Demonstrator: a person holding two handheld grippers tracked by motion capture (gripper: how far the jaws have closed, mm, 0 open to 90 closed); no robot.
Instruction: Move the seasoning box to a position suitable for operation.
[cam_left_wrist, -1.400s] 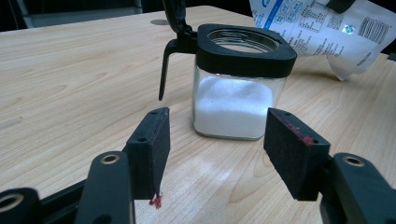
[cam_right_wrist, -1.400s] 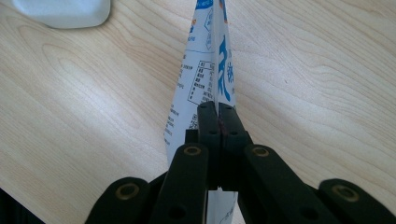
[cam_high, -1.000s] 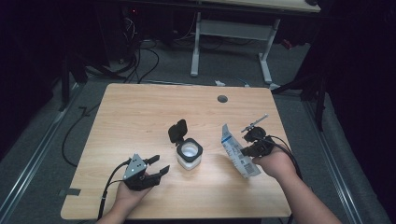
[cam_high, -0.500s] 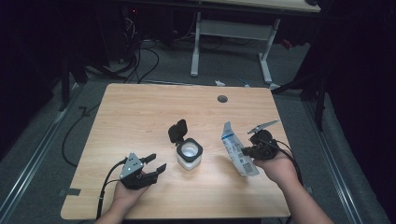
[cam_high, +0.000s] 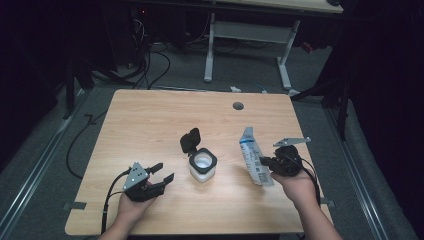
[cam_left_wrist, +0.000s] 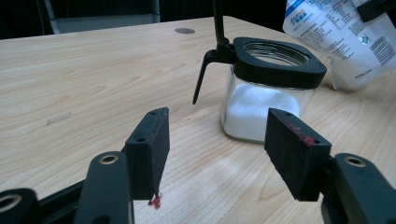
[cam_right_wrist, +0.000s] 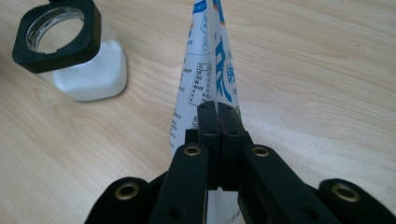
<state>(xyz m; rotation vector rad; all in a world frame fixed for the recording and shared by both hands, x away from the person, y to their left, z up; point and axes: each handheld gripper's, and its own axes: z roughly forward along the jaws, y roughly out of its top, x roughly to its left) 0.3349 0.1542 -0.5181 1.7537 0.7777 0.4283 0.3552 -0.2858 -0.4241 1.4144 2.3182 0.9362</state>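
My right gripper (cam_right_wrist: 218, 112) is clamped on the edge of one white-and-blue pouch (cam_high: 254, 162) — its pads pinch the flat seam, and the pouch stands tilted on the wooden table (cam_high: 150, 120), just beside my right hand (cam_high: 300, 187). Print covers the pouch: a barcode and blocks of small text, too fine to read. My left gripper (cam_high: 161, 176) rests near the table's front edge with its jaws standing apart and nothing between them. Ahead of it, between my two grippers, stands one clear square jar (cam_high: 202, 166) — black-rimmed, its hinged lid (cam_high: 190, 140) flipped up, with white powder filling the lower part.
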